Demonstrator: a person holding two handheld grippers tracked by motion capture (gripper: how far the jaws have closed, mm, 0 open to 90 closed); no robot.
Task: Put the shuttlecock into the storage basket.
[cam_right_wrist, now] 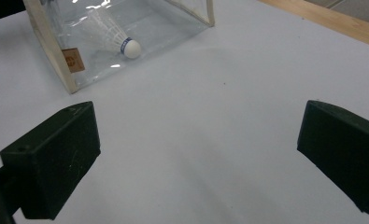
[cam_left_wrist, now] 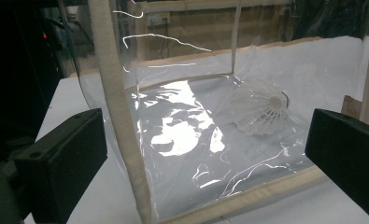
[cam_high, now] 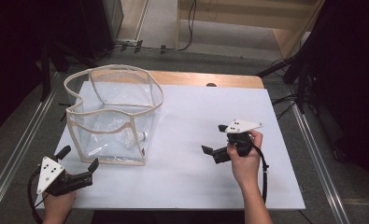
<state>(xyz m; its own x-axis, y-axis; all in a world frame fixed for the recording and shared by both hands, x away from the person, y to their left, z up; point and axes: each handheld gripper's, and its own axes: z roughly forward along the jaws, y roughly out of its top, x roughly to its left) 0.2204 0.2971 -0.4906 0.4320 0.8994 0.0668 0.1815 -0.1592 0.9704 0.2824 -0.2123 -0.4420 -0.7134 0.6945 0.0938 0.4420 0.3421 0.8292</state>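
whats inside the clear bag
One white shuttlecock lies on its side on the floor of the clear bag, near the right wall. Nothing else shows through; glare hides parts of the floor.

A shuttlecock [cam_high: 142, 136] lies inside the clear bag [cam_high: 108, 74], which stands on the table's [cam_high: 196, 177] left half. The left gripper [cam_high: 79, 164] sits just before the bag's near-left corner; the right gripper [cam_high: 213, 141] is right of the bag, well apart.
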